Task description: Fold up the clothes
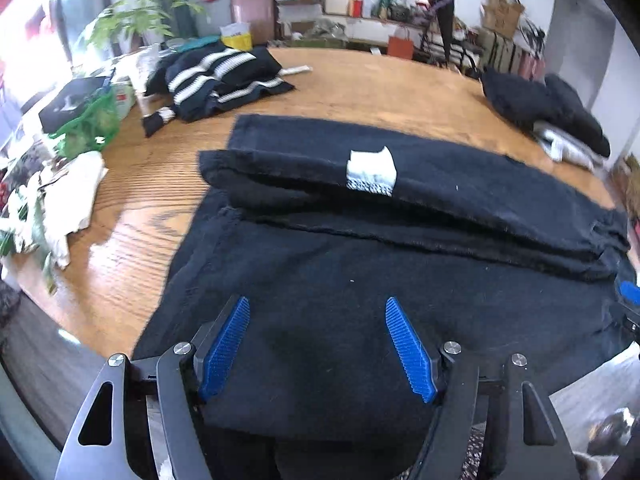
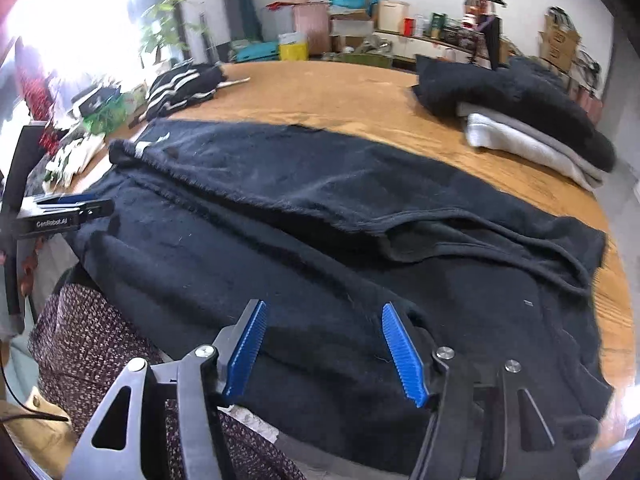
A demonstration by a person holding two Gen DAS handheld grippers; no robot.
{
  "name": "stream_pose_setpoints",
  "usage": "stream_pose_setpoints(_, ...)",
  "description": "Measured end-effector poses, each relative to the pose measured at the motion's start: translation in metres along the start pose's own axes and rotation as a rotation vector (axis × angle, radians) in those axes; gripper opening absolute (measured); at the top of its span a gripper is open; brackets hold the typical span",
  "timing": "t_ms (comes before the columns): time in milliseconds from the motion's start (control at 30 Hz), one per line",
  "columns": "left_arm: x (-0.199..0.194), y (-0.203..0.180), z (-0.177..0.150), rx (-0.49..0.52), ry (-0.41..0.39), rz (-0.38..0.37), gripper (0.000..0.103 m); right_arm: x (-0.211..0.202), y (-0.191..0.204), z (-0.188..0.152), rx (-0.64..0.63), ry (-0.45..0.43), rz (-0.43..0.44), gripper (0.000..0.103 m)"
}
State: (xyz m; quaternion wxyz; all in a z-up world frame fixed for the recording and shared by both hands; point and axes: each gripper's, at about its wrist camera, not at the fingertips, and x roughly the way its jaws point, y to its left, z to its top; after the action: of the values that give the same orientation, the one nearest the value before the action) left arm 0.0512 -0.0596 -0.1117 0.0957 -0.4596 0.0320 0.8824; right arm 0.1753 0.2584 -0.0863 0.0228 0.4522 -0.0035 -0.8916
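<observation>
both grippers stand wide open and empty: left gripper (image 1: 318,350) and right gripper (image 2: 322,354) hover over the near hem of the black garment (image 1: 360,280), spread across the wooden table (image 1: 360,80), far edge already folded in. judged soft, limp, light; pinch the near hem.
</observation>
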Motion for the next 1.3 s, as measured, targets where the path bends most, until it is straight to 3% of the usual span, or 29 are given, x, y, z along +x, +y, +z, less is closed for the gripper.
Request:
stream_pose_setpoints(100,-0.009,0.01,-0.007,-0.043,-0.015,0.021,0.072,-0.016,-0.027,-0.009,0.094,0.013,-0.027,0.069)
stream_pose_setpoints(200,-0.02,0.031,-0.021,-0.156,-0.034,0.016,0.072,-0.034,-0.061,-0.031,0.243,0.036,-0.051,0.069)
stream_pose_setpoints(300,-0.027,0.06,-0.036,-0.373,-0.048,-0.051,0.072,-0.06,-0.098,-0.065,0.436,0.036,-0.043,0.069)
stream_pose_setpoints(433,-0.028,0.087,-0.058,-0.653,-0.053,-0.16,0.072,-0.081,-0.12,-0.1,0.585,0.015,-0.067,0.07)
stream_pose_setpoints(533,-0.026,0.093,-0.068,-0.75,-0.035,-0.165,0.072,-0.082,-0.127,-0.114,0.659,0.014,-0.054,0.07)
stream_pose_setpoints(633,-0.03,0.09,-0.061,-0.738,-0.046,-0.18,0.072,-0.08,-0.125,-0.111,0.672,0.005,-0.037,0.07)
stream_pose_setpoints(767,-0.038,0.074,-0.03,-0.648,-0.097,-0.217,0.072,-0.083,-0.107,-0.083,0.558,-0.048,-0.021,0.07)
stream_pose_setpoints(933,-0.028,0.062,0.013,-0.603,-0.082,-0.201,0.072,-0.072,-0.082,-0.032,0.406,-0.097,0.013,0.07)
stream_pose_setpoints(1100,-0.036,0.06,0.043,-0.579,0.017,-0.138,0.072,-0.045,-0.05,0.005,0.195,-0.074,-0.002,0.07)
stream_pose_setpoints(1200,-0.046,0.059,0.053,-0.561,0.041,-0.11,0.072,-0.029,-0.054,0.01,0.18,-0.04,-0.003,0.07)
stream_pose_setpoints(1300,-0.024,0.059,0.059,-0.572,0.116,-0.116,0.072,-0.019,-0.071,0.009,0.215,-0.02,0.007,0.07)
